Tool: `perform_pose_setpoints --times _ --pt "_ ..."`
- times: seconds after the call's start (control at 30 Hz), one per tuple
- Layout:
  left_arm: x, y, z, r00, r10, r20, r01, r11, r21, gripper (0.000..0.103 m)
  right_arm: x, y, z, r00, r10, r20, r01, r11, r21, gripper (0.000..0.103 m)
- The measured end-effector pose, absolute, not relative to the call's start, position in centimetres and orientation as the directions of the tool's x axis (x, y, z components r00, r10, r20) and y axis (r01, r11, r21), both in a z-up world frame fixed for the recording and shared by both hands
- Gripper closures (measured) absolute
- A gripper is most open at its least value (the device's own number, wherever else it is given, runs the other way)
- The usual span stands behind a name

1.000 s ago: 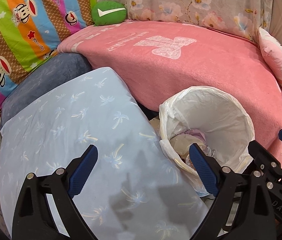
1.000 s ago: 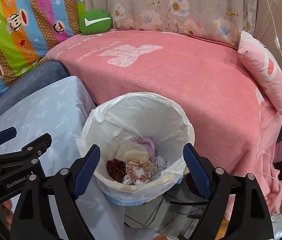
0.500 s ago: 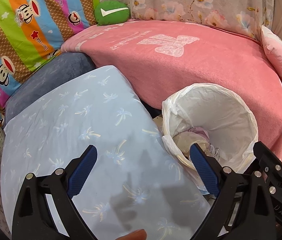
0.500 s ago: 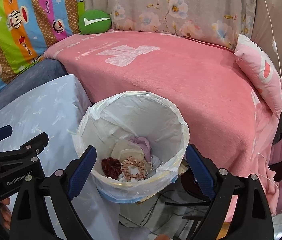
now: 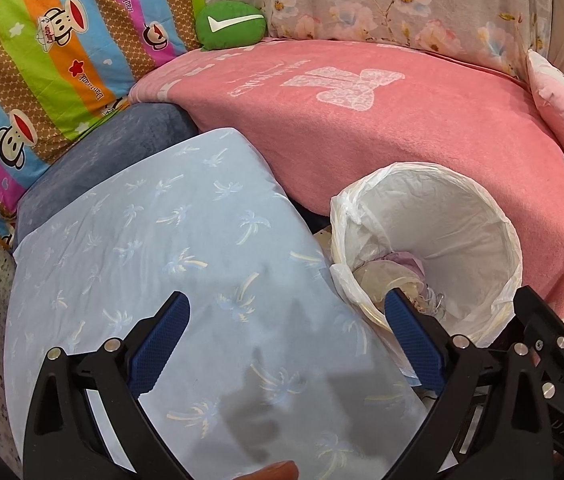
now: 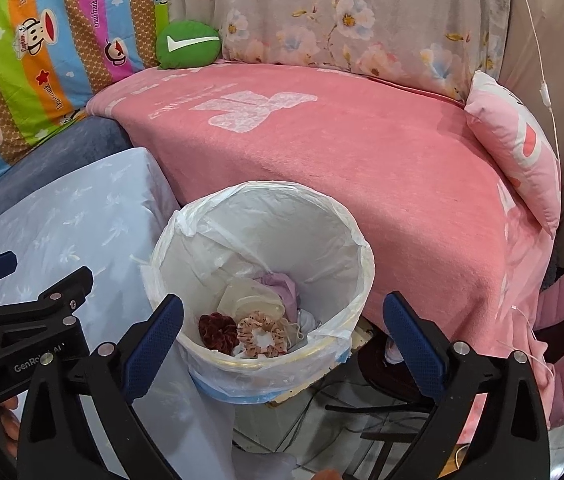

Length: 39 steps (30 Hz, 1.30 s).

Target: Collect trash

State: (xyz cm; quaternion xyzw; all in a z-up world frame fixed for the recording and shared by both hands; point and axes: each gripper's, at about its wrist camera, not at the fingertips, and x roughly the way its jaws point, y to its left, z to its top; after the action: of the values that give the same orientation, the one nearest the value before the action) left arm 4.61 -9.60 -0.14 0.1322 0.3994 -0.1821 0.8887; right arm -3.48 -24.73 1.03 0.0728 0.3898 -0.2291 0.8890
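A round bin with a white plastic liner [image 6: 266,216] stands between the light blue cushion and the pink bed; it also shows in the left wrist view [image 5: 433,208]. Inside lie a dark red scrunchie [image 6: 218,330], a pink patterned scrunchie [image 6: 260,332], crumpled plastic and a lilac scrap. My right gripper [image 6: 282,320] is open and empty, just above the bin's near rim. My left gripper [image 5: 285,316] is open and empty over the blue cushion, left of the bin. The left gripper's body shows in the right wrist view [image 6: 22,312].
A light blue cushion with palm prints [image 5: 162,264] lies on the left. A pink blanket [image 6: 341,152] covers the bed behind the bin. A green round cushion [image 6: 188,44], a striped monkey-print pillow [image 5: 42,60] and a pink pillow [image 6: 517,148] sit around it. Cables lie on the floor [image 6: 353,412].
Both grippers have drawn back and risen slightly, so the bin sits a little farther away in both views. Both stay open and empty.
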Motion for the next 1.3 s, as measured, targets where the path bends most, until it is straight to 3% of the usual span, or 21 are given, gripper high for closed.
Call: perform_pose_setpoints --times 1.3 --pt "3.4 -9.2 -0.2 0.624 -0.195 -0.756 0.403 0.910 0.098 0.008 -4.6 -24.5 0.8 0.567 -0.371 -0.736 0.483 0.873 -0.068 0.006"
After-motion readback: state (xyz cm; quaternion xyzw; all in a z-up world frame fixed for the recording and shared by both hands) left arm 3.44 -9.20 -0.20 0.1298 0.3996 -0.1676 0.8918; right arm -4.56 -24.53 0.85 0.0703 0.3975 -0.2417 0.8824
